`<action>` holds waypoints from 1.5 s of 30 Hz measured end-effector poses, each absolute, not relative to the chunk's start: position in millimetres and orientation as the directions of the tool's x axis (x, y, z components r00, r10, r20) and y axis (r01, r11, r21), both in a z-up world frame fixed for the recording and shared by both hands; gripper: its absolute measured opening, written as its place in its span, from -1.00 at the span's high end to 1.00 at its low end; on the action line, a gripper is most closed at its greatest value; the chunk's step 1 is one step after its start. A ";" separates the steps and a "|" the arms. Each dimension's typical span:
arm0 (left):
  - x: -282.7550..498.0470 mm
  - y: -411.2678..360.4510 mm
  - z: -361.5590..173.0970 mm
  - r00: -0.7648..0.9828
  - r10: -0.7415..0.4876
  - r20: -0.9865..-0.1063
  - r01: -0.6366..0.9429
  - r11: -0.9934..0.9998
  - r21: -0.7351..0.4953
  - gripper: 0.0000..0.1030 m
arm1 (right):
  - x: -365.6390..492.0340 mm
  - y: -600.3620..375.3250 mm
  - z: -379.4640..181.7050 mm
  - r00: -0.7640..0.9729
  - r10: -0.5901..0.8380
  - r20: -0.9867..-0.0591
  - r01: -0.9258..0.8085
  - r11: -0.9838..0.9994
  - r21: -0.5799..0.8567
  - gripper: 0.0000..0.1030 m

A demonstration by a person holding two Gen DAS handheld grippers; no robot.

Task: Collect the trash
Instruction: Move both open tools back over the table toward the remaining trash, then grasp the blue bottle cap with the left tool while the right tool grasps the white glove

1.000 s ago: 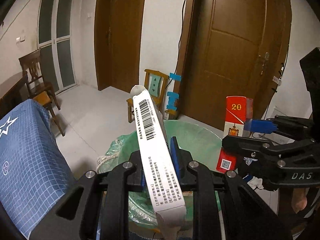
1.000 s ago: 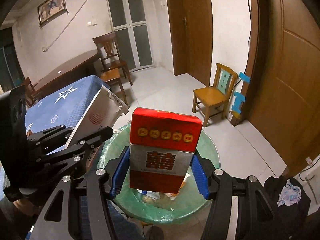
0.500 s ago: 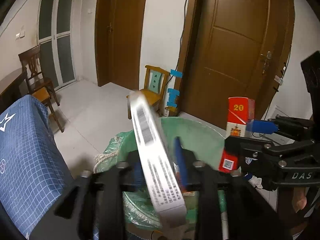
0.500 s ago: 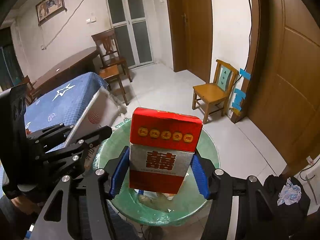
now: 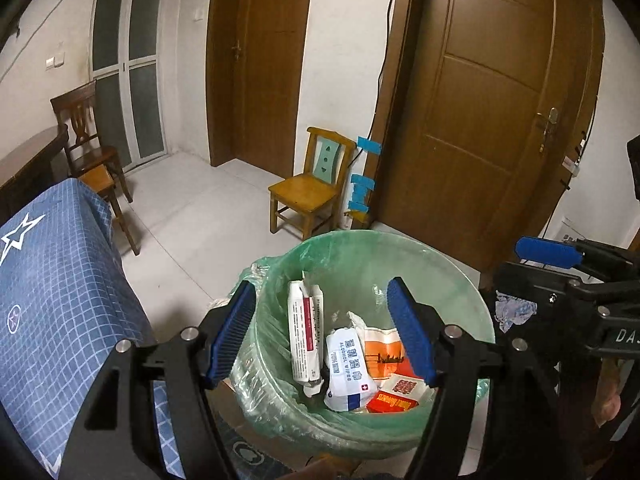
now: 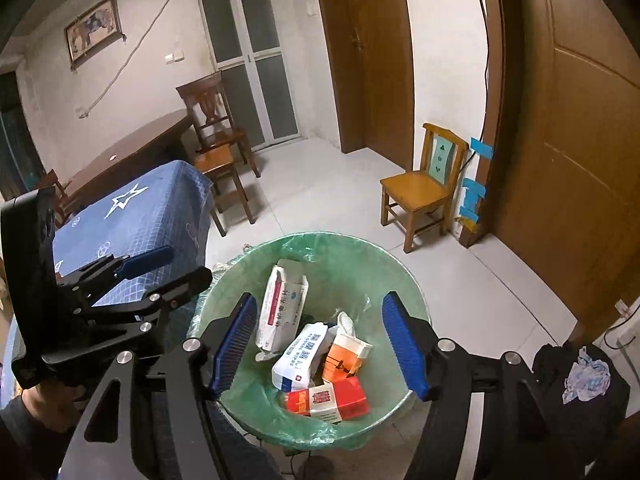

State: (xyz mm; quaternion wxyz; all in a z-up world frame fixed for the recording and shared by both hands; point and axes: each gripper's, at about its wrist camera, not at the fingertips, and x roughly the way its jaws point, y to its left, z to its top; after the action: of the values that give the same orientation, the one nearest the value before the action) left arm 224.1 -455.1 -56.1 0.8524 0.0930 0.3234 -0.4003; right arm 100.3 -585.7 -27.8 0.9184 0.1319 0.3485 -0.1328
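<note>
While both the left gripper [image 5: 322, 330] and the right gripper [image 6: 320, 342] hang spread and empty over the green-lined bin [image 6: 404, 280], the red box [image 6: 328, 398] and the white carton [image 6: 280, 304] lie inside below the fingers, beside the blue-clothed table [image 6: 132, 216], the yellow chair [image 6: 424, 184] beyond.

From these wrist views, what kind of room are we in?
Most likely a lived-in home room, not a lab: wooden doors, a small wooden chair on the tiled floor, a framed picture on the wall, and a bag-lined trash bin.
</note>
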 end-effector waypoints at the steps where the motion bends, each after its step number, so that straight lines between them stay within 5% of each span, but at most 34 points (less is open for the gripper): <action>1: 222.2 -453.3 -54.7 0.473 -0.621 -0.625 0.743 0.663 -0.097 -0.27 | 99.5 -584.9 -26.6 0.725 -0.150 -0.673 0.333 0.931 0.151 -0.29; 12: 198.1 -387.7 -27.0 0.514 -0.585 -0.628 0.737 0.675 -0.026 -0.27 | 79.6 -511.6 -9.3 0.822 -0.083 -0.563 0.198 0.969 0.147 -0.63; 24: 196.8 -225.0 10.8 0.613 -0.500 -0.612 0.620 0.784 -0.019 -0.27 | 97.6 -380.6 7.2 0.857 0.110 -0.503 -0.048 0.990 0.134 -0.72; 37: 270.7 61.8 -32.6 0.706 -0.116 -0.698 0.094 0.993 -0.069 -0.29 | 137.0 -262.3 -8.0 0.765 0.296 -0.571 -0.263 0.954 0.143 -0.72; 39: 284.7 88.9 -50.0 0.676 -0.088 -0.732 0.051 0.996 -0.074 -0.20 | 147.2 -250.5 -9.7 0.750 0.320 -0.579 -0.292 0.946 0.144 -0.72; 41: 291.5 103.3 -64.5 0.644 -0.080 -0.761 0.043 0.997 -0.068 0.25 | 155.2 -234.7 -12.6 0.736 0.341 -0.585 -0.320 0.937 0.142 -0.72; 45: 306.8 104.3 -82.3 0.602 -0.083 -0.794 0.099 0.995 -0.029 0.53 | 166.5 -216.5 -21.7 0.709 0.367 -0.602 -0.352 0.924 0.149 -0.72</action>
State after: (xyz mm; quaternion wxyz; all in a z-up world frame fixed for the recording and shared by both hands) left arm 306.8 104.3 -82.3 0.8948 0.0091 0.4434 -0.0509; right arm 166.5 -216.5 -21.7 0.9244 0.0116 0.3280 0.1946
